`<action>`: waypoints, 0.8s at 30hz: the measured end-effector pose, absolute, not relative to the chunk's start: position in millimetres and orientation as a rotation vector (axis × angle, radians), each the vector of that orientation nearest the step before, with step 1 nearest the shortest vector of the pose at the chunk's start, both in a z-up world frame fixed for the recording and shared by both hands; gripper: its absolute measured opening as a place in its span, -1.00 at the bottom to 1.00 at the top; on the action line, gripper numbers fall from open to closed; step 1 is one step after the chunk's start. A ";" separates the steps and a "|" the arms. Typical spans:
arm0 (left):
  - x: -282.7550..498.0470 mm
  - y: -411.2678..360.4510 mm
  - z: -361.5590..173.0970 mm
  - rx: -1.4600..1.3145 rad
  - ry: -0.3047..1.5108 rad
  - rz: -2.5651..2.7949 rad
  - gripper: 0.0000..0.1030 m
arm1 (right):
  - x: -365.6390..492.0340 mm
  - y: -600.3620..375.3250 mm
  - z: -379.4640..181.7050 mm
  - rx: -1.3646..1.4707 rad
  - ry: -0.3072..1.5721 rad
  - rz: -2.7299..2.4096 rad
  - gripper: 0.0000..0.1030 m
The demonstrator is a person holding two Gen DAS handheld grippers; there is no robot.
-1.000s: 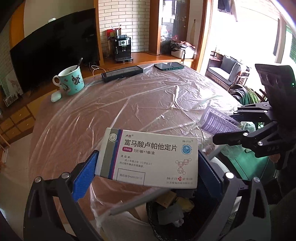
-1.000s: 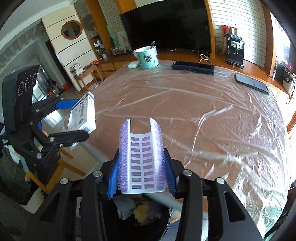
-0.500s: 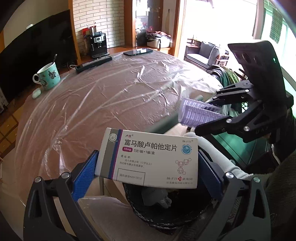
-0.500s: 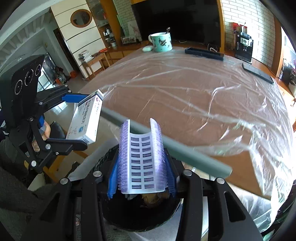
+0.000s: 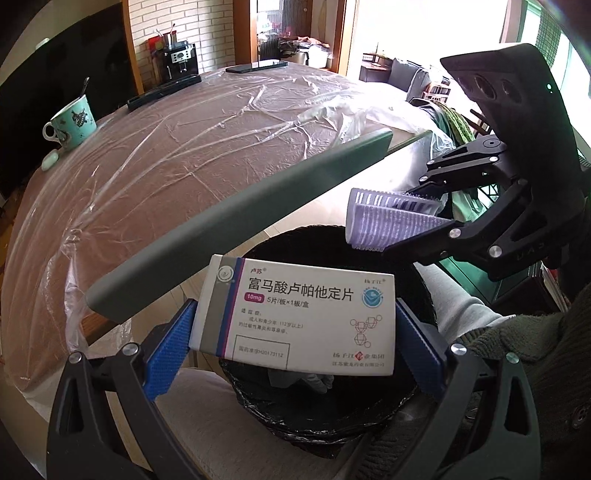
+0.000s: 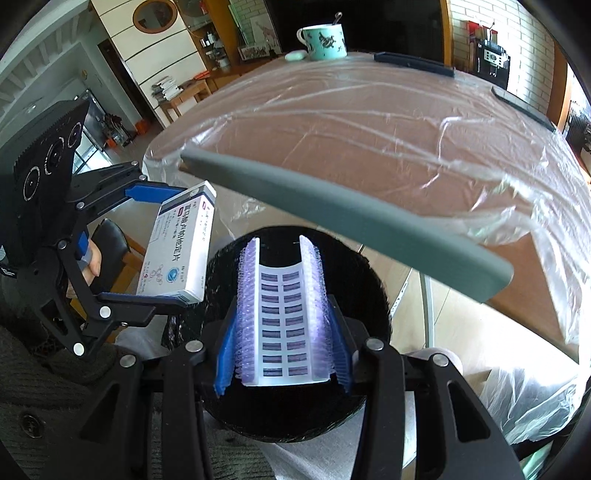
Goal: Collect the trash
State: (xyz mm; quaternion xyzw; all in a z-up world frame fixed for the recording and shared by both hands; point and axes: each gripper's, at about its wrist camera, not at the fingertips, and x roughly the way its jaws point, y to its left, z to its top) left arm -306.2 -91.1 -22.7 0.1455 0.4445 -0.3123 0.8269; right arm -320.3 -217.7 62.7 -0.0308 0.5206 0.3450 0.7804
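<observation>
A white brick wall (image 5: pixel 221 33) backs a dark television (image 5: pixel 55 96); daylight floods the sofa (image 5: pixel 413 79).

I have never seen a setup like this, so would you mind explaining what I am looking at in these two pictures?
There is no robot: a person holds a pair of handheld tongs in each hand, each carrying a fisheye camera looking along its fingers. The left tongs grip a white medicine box. The right tongs squeeze a bent purple blister sheet. Both hang over a black trash bin beside a plastic-covered table, where a teal mug and two dark flat devices remain.
</observation>
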 end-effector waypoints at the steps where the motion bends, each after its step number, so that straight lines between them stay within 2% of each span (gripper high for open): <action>1: -306.3 -91.1 -23.1 0.304 0.944 -0.668 0.94 | -320.9 -217.8 62.0 -0.067 1.128 0.749 -0.16; 4: -306.1 -90.3 -22.9 0.285 0.947 -0.687 0.95 | -327.8 -216.2 62.3 -0.074 1.127 0.775 -0.15; 5: -305.8 -89.4 -22.2 0.282 0.946 -0.688 0.95 | -329.3 -216.1 63.1 -0.073 1.124 0.785 -0.04; 6: -306.0 -88.6 -21.3 0.276 0.944 -0.691 0.95 | -330.3 -216.7 65.0 -0.072 1.120 0.789 0.18; 8: -306.6 -86.3 -18.9 0.263 0.937 -0.700 0.95 | -333.2 -217.5 68.7 -0.065 1.111 0.803 0.31; 17: -299.3 -73.2 2.5 0.195 0.888 -0.679 0.95 | -329.0 -228.6 94.7 -0.022 1.034 0.803 0.37; 19: -295.2 -69.6 15.0 0.180 0.849 -0.658 0.95 | -322.3 -233.5 106.4 -0.015 0.986 0.772 0.49; 24: -252.1 -57.6 53.5 0.096 0.727 -0.504 0.97 | -267.4 -254.6 138.3 0.090 0.855 0.580 0.92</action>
